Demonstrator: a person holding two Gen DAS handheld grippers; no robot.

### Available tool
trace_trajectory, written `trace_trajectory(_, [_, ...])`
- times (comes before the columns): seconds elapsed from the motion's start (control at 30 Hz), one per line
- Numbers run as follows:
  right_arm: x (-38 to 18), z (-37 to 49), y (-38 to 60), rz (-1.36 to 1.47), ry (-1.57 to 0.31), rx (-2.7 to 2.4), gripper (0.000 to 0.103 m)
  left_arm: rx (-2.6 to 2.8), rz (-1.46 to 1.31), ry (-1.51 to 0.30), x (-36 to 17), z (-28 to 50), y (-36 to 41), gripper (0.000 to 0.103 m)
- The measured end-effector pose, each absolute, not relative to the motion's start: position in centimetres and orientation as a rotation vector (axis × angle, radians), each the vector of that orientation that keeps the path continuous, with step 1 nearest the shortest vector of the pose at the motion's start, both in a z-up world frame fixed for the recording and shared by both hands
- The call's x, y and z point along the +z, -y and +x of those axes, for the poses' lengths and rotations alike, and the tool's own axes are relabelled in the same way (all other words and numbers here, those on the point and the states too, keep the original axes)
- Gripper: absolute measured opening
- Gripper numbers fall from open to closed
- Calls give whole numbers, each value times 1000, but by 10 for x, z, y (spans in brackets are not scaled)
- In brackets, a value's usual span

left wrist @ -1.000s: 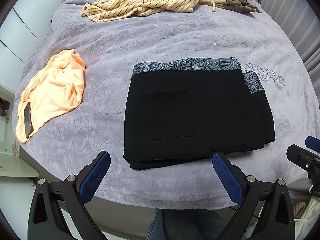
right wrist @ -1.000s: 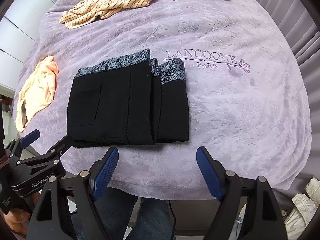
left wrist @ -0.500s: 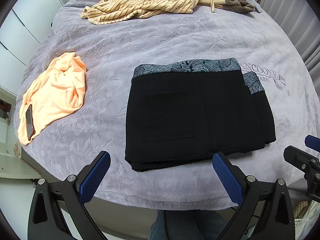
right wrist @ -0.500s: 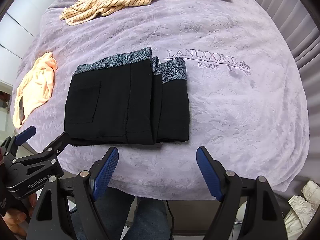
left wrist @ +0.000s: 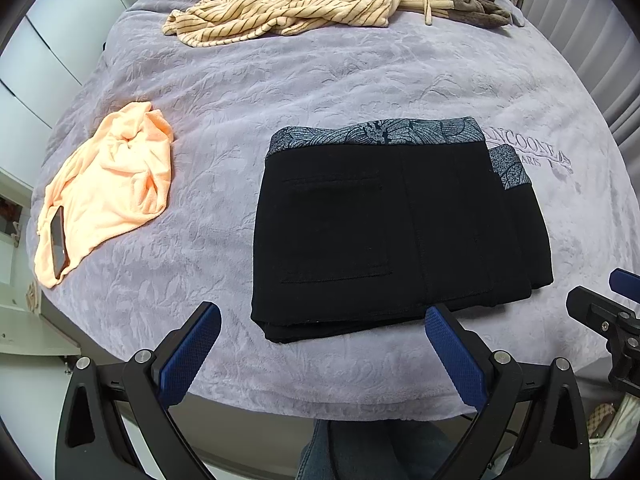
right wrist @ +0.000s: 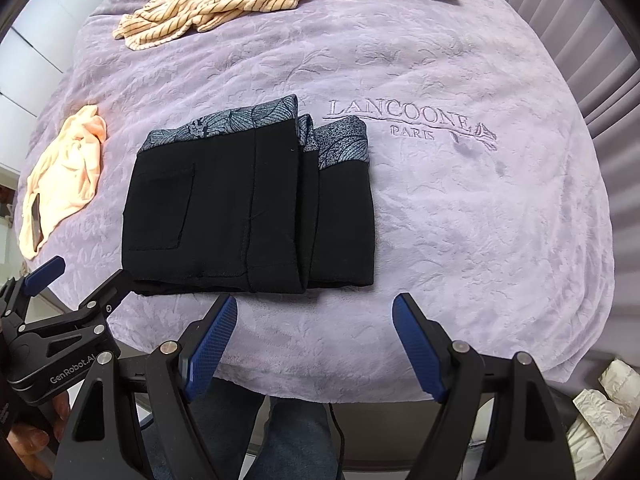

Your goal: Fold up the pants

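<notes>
looking down your left gripper [left wrist: 322, 346], you see its jaws spread wide and holding nothing, above the bed's [left wrist: 360, 80] near edge. the pants [left wrist: 396, 232] lie folded into a flat black block mid-bed, patterned grey waistband at the far edge, a back pocket facing up. from your right gripper [right wrist: 314, 344], equally wide and holding nothing, the pants [right wrist: 248, 208] sit left of centre, folded layers stacked at their right side, beside the embroidered lettering.
</notes>
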State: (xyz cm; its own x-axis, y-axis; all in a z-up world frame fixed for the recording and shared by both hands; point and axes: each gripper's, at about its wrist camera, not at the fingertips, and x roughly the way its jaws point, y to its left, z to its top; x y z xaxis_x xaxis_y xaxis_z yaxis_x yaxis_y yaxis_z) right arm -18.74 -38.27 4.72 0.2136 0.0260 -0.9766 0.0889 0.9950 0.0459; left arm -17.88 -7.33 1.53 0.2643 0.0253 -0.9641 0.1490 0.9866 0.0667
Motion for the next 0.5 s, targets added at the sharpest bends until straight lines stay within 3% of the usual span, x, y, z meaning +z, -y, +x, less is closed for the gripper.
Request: trace_trajectory(0.5, [45,-185,377,89,-1367,-44,83,-82,139,-1311,12,-176,71,102])
